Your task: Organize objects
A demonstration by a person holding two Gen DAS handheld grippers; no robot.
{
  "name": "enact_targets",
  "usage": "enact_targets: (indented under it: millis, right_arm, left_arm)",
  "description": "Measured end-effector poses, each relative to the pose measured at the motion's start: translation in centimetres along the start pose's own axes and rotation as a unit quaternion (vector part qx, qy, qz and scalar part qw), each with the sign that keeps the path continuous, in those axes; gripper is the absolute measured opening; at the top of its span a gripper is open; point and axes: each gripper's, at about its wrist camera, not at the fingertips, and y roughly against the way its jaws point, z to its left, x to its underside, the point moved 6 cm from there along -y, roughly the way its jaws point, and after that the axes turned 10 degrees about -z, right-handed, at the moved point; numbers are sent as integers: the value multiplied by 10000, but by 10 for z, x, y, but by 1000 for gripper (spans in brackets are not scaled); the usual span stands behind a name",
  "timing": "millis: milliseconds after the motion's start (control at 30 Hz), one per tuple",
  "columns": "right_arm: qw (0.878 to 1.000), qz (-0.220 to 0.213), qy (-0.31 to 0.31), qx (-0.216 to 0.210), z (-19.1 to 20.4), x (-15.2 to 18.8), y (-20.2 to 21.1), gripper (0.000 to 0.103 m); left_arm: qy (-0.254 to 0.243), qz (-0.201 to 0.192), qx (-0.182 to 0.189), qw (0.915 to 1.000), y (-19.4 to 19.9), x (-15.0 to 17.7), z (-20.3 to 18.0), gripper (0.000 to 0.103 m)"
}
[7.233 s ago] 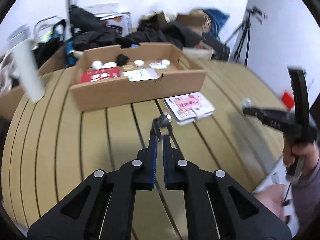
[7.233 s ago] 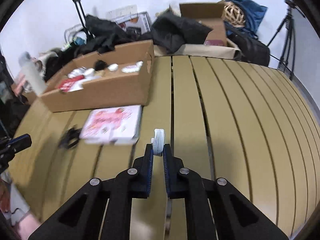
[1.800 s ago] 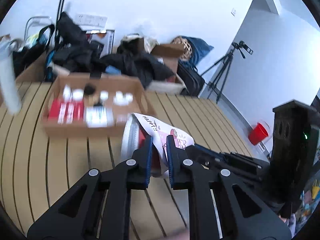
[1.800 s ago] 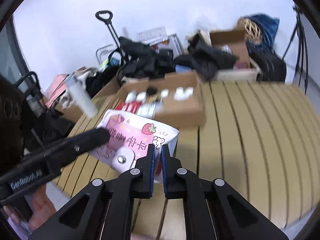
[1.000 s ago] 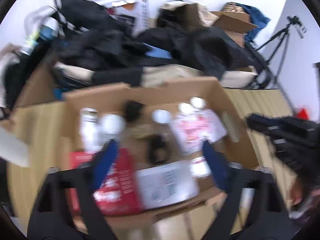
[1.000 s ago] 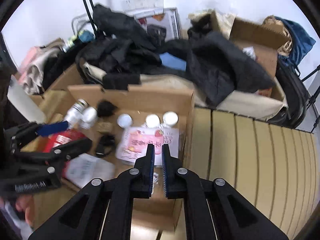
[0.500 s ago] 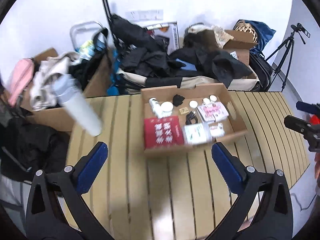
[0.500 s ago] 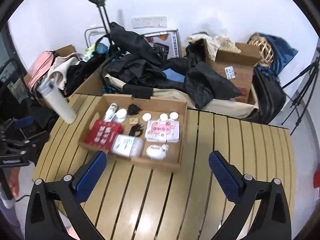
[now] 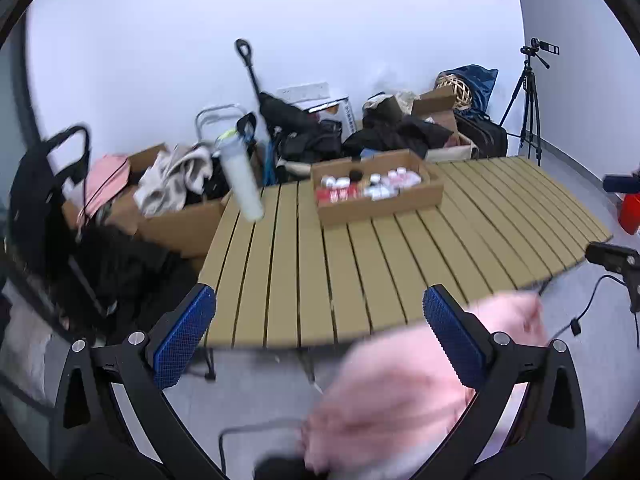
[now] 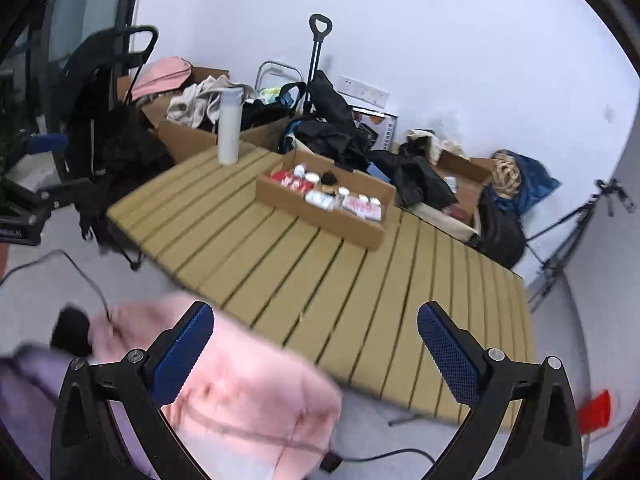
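Observation:
A shallow cardboard box point(image 9: 380, 204) point(image 10: 320, 216) stands on the far part of a slatted wooden table point(image 9: 360, 264) point(image 10: 320, 280). It holds red packets, white jars, a pink booklet and small dark items. My left gripper point(image 9: 320, 332) is wide open and empty, held back from the table's near edge. My right gripper point(image 10: 316, 344) is wide open and empty too, off the table's corner. Both are far from the box. A pink sleeve point(image 9: 400, 392) point(image 10: 240, 392) crosses below both.
A white bottle point(image 9: 242, 184) point(image 10: 229, 128) stands at the table's far left corner. Boxes, clothes, bags and a trolley point(image 9: 280, 120) crowd behind the table. A tripod point(image 9: 528, 100) point(image 10: 576, 232) stands at the right. A red cup point(image 9: 630, 212) point(image 10: 594, 408) is on the floor.
Both grippers have pulled back and down from the table; the box now looks smaller and farther away. Both stay wide open. The pink sleeve has come into view.

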Motion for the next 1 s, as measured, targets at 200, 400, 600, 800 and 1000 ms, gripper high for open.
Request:
enact_targets:
  millis: [200, 400, 600, 800, 1000]
  right_arm:
    - [9835, -605, -1643, 452, 29, 67, 45, 103]
    - [9822, -454, -1806, 259, 36, 76, 39, 103]
    - [9823, -476, -1789, 292, 41, 78, 42, 103]
    - [9822, -586, -1750, 343, 45, 76, 47, 103]
    - [9841, -477, -1679, 337, 47, 79, 42, 103]
  left_arm:
    - [758, 378, 391, 9956, 31, 71, -13, 103]
    - [674, 250, 381, 9967, 34, 59, -21, 103]
    - [629, 157, 392, 9971, 43, 65, -23, 103]
    - [765, 154, 343, 9964, 43, 65, -18, 103]
    - [772, 139, 283, 9965, 43, 65, -17, 103]
